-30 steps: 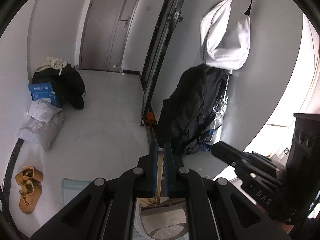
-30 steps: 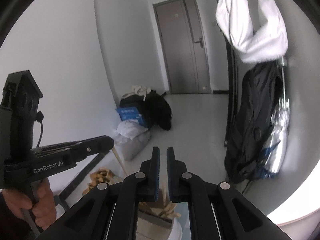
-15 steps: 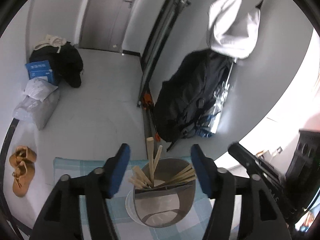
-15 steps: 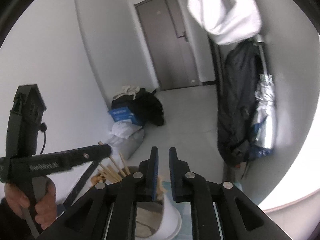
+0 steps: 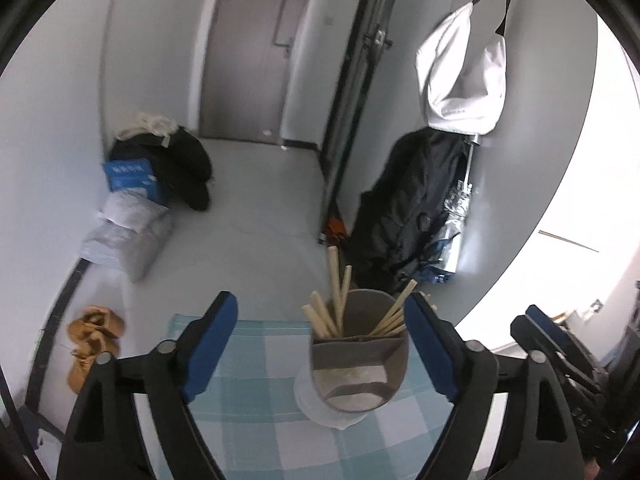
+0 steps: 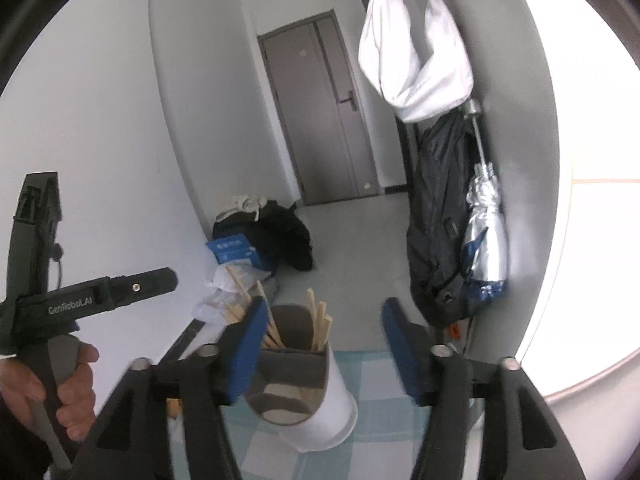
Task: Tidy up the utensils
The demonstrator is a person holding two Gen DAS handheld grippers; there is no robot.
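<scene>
Noted white cup (image 5: 352, 376) upright on checked cloth (image 5: 256, 400) over desk, lower centre of both frames, wooden chopsticks (image 5: 340, 300) fanned out of its top. Left gripper (image 5: 320, 344) jaws wide and opening, cup between, pads apart from it. Right gripper (image 6: 324, 344) jaws opening, nothing clamped; cup (image 6: 316, 396) just behind left pad. Hand (image 6: 52, 384) at lower left.

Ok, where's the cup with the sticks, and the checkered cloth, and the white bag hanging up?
cup (image 5: 362, 376): left wrist view, on its grey front wall.
sticks (image 5: 339, 292): left wrist view, on one upright stick above the rim.
checkered cloth (image 5: 260, 420): left wrist view, on a bare square.
white bag (image 6: 416, 76): right wrist view, on its middle.
</scene>
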